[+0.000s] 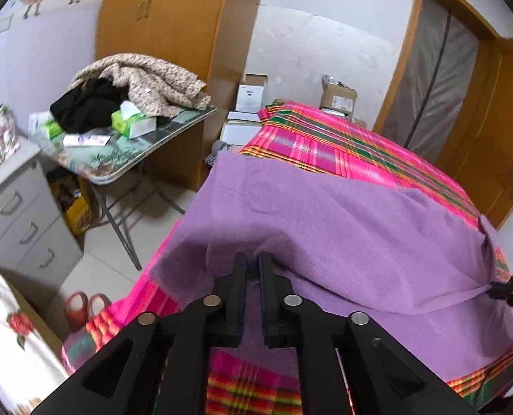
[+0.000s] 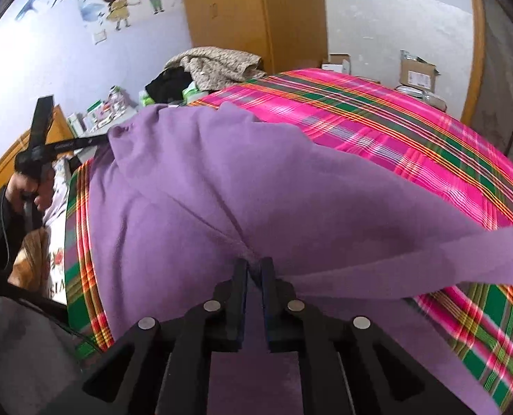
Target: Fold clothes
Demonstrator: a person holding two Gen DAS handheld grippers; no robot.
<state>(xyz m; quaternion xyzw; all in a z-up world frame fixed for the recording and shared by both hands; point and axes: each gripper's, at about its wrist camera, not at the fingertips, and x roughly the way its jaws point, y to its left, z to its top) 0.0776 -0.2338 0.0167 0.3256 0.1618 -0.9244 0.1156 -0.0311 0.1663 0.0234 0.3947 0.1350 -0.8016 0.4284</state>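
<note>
Pinching: both grippers hold the near folded edge of the purple garment (image 1: 325,214), which lies draped over the pink plaid bedspread (image 1: 342,145).
Left gripper (image 1: 253,266): fingers nearly together, a narrow slot between them, with a gathered ridge of purple cloth running into that slot at 12 o'clock; whether the pads bite or have begun to slacken I cannot tell for sure, but cloth is between them.
Right gripper (image 2: 254,269): same stance, fingers a sliver apart, a puckered tuck of the purple garment (image 2: 256,180) drawn into the gap at 12 o'clock.
Garment's place: spread from the fingertips away toward 12 o'clock in both wrist views; a strip of it trails off toward 3 o'clock in the right wrist view.
Long axis: the held edge seems to run crosswise, 9 to 3 o'clock, between the two grippers.
Other gripper: in the right wrist view the left one shows at 9 o'clock, its tip at the cloth's far corner.
Nearer hand: neither; both sit on the same edge.
Likely next: lay the edge flat and let go.
</note>
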